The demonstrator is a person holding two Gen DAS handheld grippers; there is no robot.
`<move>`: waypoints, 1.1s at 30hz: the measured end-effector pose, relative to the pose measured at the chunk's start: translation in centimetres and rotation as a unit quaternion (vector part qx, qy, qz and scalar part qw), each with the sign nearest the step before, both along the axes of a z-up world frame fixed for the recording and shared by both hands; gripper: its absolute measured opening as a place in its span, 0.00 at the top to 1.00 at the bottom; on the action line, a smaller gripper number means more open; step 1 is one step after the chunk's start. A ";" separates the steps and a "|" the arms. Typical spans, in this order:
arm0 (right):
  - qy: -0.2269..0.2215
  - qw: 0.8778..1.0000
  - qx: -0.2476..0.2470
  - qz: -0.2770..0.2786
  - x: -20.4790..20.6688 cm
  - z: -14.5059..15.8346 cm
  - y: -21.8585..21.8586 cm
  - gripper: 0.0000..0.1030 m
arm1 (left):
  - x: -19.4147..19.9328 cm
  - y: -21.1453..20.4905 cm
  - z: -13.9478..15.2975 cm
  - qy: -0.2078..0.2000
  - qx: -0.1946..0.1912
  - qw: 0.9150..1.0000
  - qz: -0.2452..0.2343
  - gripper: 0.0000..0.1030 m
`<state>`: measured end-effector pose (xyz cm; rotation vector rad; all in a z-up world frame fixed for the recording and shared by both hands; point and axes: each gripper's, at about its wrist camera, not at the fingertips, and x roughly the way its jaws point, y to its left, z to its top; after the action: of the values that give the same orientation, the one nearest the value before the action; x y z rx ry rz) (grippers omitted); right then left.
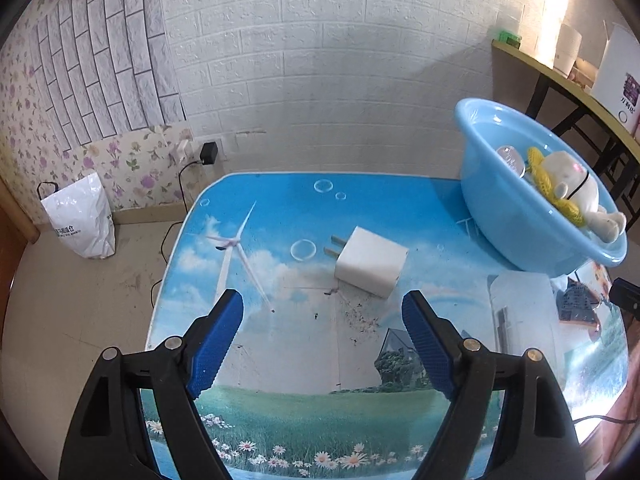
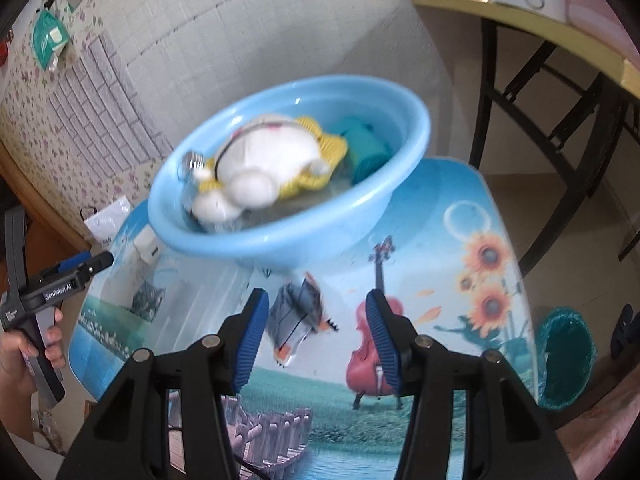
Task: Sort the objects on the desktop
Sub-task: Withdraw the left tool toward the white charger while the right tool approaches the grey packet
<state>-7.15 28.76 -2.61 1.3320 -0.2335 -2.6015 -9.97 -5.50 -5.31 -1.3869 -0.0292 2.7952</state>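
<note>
A white charger plug point(image 1: 372, 262) lies on the picture-printed table point(image 1: 304, 364), just beyond my left gripper point(image 1: 322, 304), which stands open and empty. A light blue basin point(image 1: 516, 216) at the table's right holds a white plush toy point(image 1: 580, 196), a yellow knitted piece point(image 1: 536, 160) and a clear ball point(image 1: 510, 158). In the right wrist view the basin point(image 2: 288, 236) also holds a teal cup point(image 2: 368, 148). My right gripper point(image 2: 317, 304) is open below it, over a small grey and orange shape point(image 2: 298, 320); whether that is a packet or print I cannot tell.
A hand point(image 2: 24, 344) holds the left gripper point(image 2: 80, 264) at the left edge. A white bag point(image 1: 80, 220) and a cable lie on the floor. A teal wastebasket point(image 2: 564, 360) stands beside the table. A yellow-topped side table point(image 2: 520, 28) with boxes is behind.
</note>
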 end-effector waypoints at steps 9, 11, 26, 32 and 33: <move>-0.024 1.000 0.014 0.007 -0.5 -1.6 -0.8 0.51 | 0.1 -1.7 -0.6 -0.001 0.024 1.000 -0.013 0.21; -0.022 1.000 0.018 0.010 -0.5 -1.6 -0.9 0.51 | 0.8 -2.9 -0.6 -0.004 0.022 1.000 -0.005 0.20; -0.022 0.999 0.022 0.036 0.5 -1.9 -1.2 0.51 | 6.4 -5.8 -1.2 -0.014 0.036 0.999 0.036 0.19; -0.027 0.998 0.030 0.045 1.6 -2.0 -1.1 0.51 | 7.2 -2.2 -1.3 -0.018 0.056 0.998 -0.015 0.19; -0.028 0.998 0.030 0.045 1.8 -2.0 -1.1 0.51 | 7.5 -1.6 -1.3 -0.019 0.062 0.998 -0.022 0.19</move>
<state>-5.40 27.71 -4.64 1.4030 -0.1025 -2.5182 -2.50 -7.08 -6.57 -1.3937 -0.1682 2.6803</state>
